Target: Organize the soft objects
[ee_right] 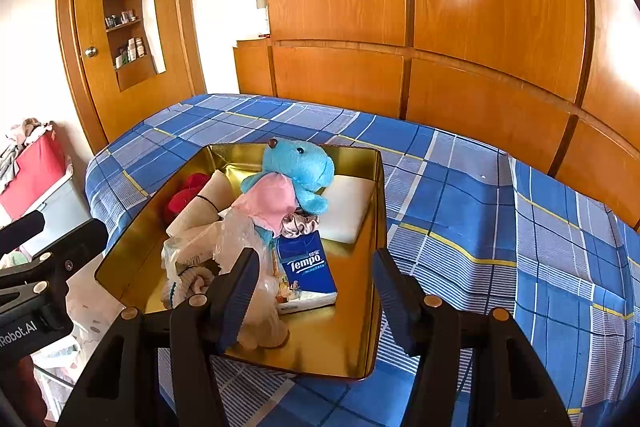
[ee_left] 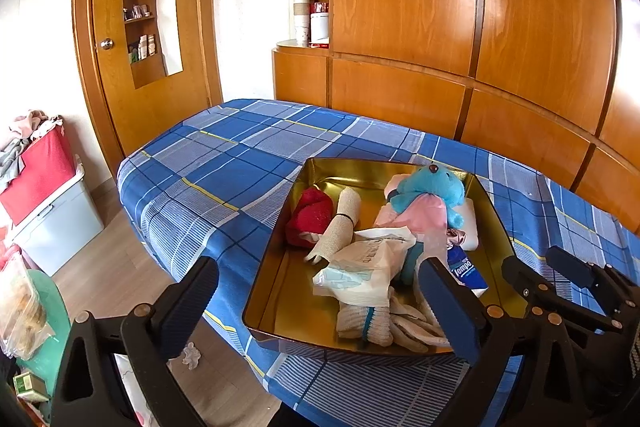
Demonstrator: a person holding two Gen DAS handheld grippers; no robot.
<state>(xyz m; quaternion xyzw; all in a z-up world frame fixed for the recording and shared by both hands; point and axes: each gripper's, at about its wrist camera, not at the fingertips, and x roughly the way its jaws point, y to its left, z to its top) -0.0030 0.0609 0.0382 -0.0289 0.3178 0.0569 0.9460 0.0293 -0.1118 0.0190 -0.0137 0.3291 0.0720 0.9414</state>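
Bandage roll (ee_left: 338,227) leans toward wardrobe (ee_left: 460,7).

The bed (ee_right: 460,195) lies bare right of and behind the gold tray (ee_right: 378,187), giving open passage there. Inside the tray, the blue plush toy (ee_right: 300,167), tissue pack (ee_right: 308,267) and plastic bag (ee_left: 368,267) crowd the middle; its near right floor stays free.

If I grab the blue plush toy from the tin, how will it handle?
The blue plush toy looks soft, so it will probably squash between the jaws and weigh little. It lies on top of the pile in the gold tin, so the pink cloth draped over it may drag along or slide off.
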